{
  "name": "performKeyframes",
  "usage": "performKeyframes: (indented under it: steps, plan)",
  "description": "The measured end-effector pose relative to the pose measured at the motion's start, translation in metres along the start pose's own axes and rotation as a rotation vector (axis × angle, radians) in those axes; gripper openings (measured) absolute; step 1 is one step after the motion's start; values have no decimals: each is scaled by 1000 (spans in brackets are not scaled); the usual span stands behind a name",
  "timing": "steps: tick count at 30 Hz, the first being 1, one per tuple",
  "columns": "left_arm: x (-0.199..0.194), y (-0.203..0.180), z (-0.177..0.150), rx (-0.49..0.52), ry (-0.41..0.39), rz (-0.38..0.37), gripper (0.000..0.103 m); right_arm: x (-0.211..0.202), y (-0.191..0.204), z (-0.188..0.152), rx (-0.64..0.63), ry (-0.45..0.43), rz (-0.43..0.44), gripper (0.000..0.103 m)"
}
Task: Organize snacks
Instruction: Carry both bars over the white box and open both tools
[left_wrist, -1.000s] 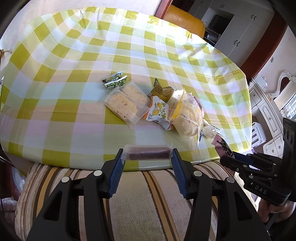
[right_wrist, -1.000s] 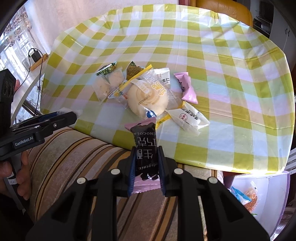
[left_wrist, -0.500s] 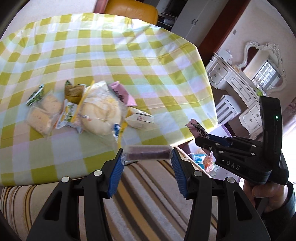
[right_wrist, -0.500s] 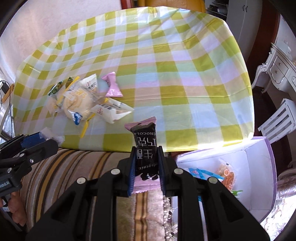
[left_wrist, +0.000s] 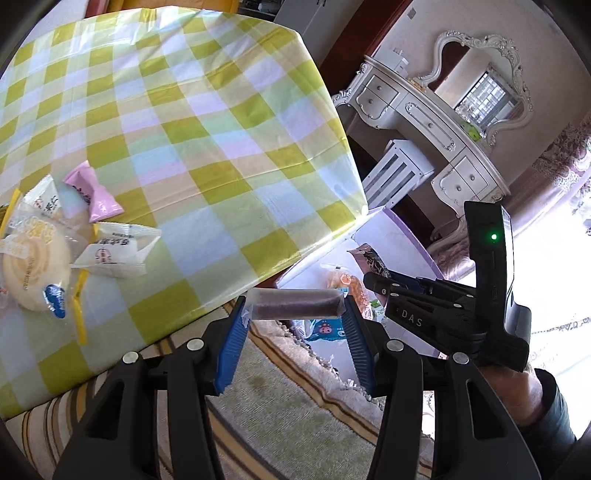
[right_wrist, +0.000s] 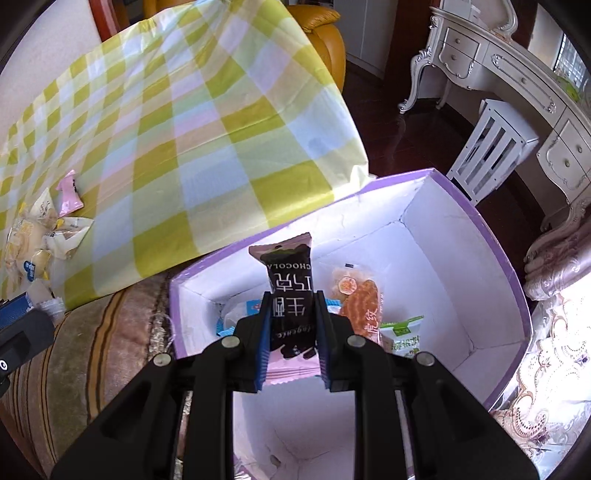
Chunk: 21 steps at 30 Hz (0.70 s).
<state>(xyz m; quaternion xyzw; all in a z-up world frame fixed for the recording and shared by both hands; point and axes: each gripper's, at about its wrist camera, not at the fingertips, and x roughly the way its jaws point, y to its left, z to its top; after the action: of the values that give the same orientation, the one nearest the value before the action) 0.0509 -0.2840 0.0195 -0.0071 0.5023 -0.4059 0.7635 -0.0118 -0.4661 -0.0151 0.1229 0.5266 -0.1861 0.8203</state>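
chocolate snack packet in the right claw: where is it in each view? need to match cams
Left wrist: chocolate packet at centre-right, only its pink-edged tip poking out of the right claw, in front of the purple box.
Right wrist: chocolate packet at centre, upright, pinched in the right claw over the open purple box.
Shared landmark: the pink candy wrapper on the checkered tablecloth.

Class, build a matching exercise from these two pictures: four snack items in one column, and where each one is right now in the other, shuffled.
1. chocolate wafer pack
2. dark bar in clear wrap
3. pink candy packet
4. orange biscuit pack

A. lying in the purple box
B. clamped in the left gripper
C. on the checked tablecloth
D. clamped in the right gripper

Pairs: 1-D, 2-B, 3-C, 4-A
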Motion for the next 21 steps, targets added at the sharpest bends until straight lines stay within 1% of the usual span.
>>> performKeyframes:
  steps: [9,17,19,20,21]
  plan:
    - [44,-33,7,60,97,-48,50,22,-46,-10,136,48,-67,22]
    - [64,-45,8,88,151,-77,50,32,-63,-18,189,75,-84,26]
    - [67,-47,7,91,163,-88,51,34,-64,-19,197,76,-90,34]
    - [69,-48,7,92,169,-95,51,34,-64,-19,201,76,-93,40]
    - [70,-49,7,95,174,-103,54,35,-65,-20,204,77,-98,48]
